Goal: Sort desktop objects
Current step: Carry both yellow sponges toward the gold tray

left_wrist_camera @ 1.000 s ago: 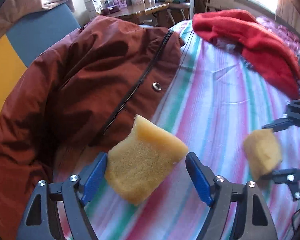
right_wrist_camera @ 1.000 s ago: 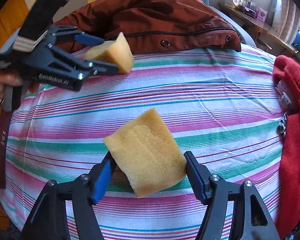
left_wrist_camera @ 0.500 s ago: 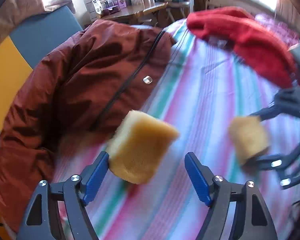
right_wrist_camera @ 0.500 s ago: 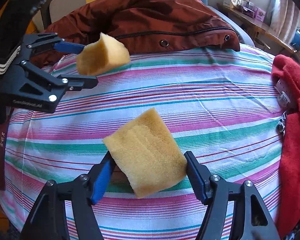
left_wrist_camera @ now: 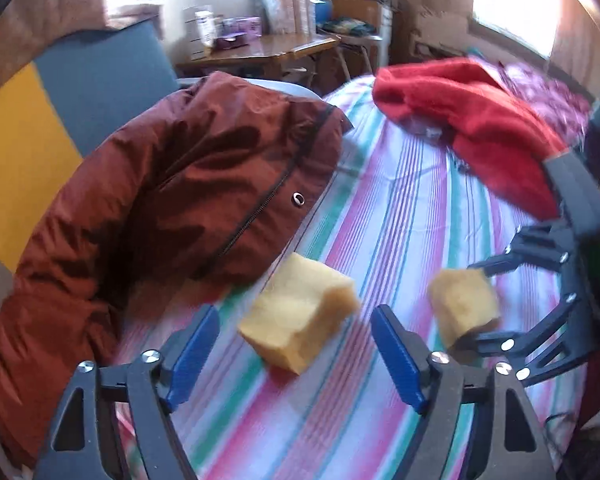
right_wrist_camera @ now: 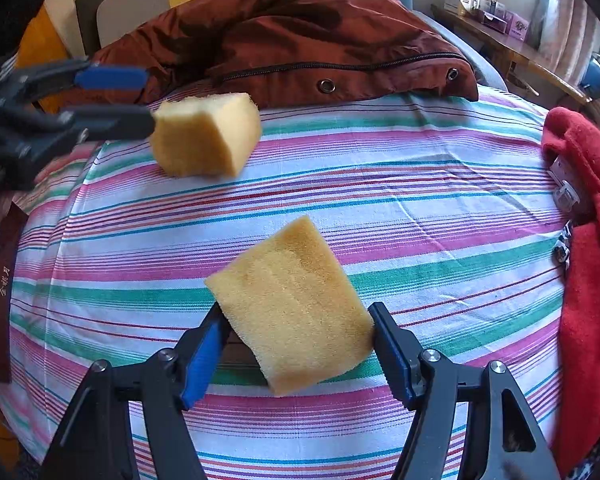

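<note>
Two yellow sponge blocks are in play over a striped sheet [right_wrist_camera: 420, 184]. My left gripper [left_wrist_camera: 294, 320] has its jaws opening wide. The first sponge [left_wrist_camera: 300, 312] sits loose ahead of the blue pads [left_wrist_camera: 196, 344], and neither pad touches it. In the right wrist view that sponge [right_wrist_camera: 206, 136] is just past the left gripper's [right_wrist_camera: 144, 98] fingertips, low over the sheet near the jacket. My right gripper [right_wrist_camera: 296, 314] is shut on the second sponge [right_wrist_camera: 292, 304], held tilted above the sheet. The same gripper [left_wrist_camera: 470, 304] and its sponge [left_wrist_camera: 464, 304] show at the right of the left wrist view.
A rust-brown jacket [left_wrist_camera: 180, 200] lies heaped at the far left of the sheet. A red knitted garment [right_wrist_camera: 588, 240] lies along the right side. A blue and yellow panel [left_wrist_camera: 40, 128] stands behind the jacket, and a wooden desk [left_wrist_camera: 260, 48] with small boxes is further back.
The left gripper has risen and drawn back, its jaws have widened, and the sponge it held now sits free of the pads. The right gripper and its sponge have kept still.
</note>
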`<act>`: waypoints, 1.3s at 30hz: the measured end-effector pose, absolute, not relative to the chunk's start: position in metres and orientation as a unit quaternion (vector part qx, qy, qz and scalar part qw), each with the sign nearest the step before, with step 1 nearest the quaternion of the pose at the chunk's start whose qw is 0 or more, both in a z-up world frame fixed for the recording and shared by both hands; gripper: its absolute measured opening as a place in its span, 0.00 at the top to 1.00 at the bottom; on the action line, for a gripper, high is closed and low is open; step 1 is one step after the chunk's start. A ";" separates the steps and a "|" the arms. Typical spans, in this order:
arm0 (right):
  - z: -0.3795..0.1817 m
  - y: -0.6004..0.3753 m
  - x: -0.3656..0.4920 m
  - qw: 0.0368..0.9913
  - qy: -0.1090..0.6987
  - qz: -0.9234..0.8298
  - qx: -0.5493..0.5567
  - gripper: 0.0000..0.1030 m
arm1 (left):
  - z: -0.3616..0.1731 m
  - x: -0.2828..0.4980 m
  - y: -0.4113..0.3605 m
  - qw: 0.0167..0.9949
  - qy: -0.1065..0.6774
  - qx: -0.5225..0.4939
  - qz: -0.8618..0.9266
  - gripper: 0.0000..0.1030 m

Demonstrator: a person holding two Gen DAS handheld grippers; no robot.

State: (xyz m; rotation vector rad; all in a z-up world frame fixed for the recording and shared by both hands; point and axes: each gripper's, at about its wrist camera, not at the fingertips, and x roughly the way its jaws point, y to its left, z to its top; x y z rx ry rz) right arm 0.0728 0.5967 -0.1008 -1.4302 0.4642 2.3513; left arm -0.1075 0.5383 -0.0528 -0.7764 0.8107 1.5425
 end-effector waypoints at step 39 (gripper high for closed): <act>-0.098 0.549 0.059 0.071 0.132 0.847 -0.509 0.32 | -0.088 -0.036 0.392 0.360 0.156 -0.512 0.764 0.56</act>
